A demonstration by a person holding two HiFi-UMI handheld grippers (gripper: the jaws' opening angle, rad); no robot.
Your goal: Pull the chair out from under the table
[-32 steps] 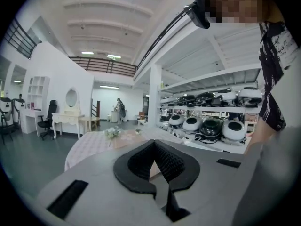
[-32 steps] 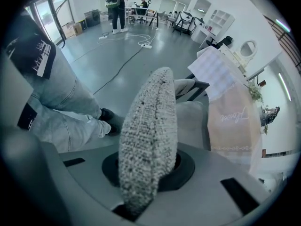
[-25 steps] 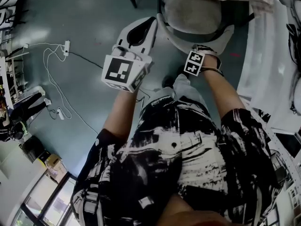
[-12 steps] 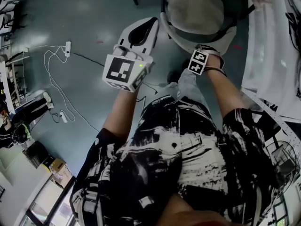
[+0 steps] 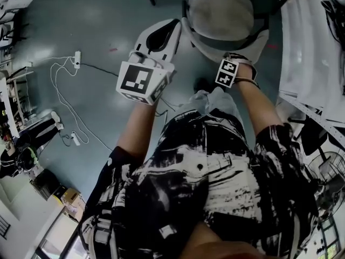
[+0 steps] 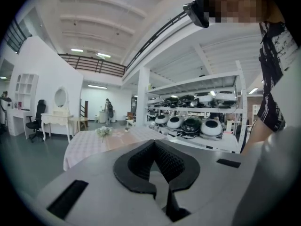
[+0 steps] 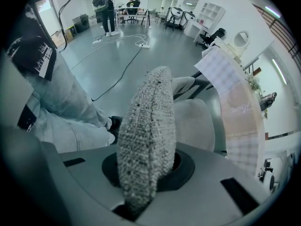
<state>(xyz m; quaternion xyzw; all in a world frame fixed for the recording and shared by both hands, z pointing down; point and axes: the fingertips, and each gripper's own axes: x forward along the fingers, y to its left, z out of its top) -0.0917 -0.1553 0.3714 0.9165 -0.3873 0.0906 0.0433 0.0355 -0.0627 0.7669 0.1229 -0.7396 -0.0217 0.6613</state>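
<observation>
The chair's grey seat (image 5: 223, 15) lies at the top of the head view, with its curved backrest rim (image 5: 213, 47) nearest me. My right gripper (image 5: 230, 58) points steeply down and is shut on that rim. In the right gripper view the woven backrest edge (image 7: 148, 126) stands upright between the jaws of the right gripper (image 7: 146, 173), with the seat (image 7: 195, 121) beyond it. The table's checked cloth (image 7: 235, 102) hangs just past the seat. My left gripper (image 5: 171, 28) is held out level to the left of the chair, shut and holding nothing.
A power strip (image 5: 77, 57) and white cables (image 5: 62, 99) trail over the floor at the left. White shelving (image 5: 307, 47) runs down the right side, close to the chair. My shoe (image 5: 204, 84) stands just behind the backrest. People (image 7: 106, 8) stand far off.
The table's cloth has slid away off the top of the head view, and the whole seat now shows. My right gripper has stayed shut on the backrest. The left gripper kept its pose.
</observation>
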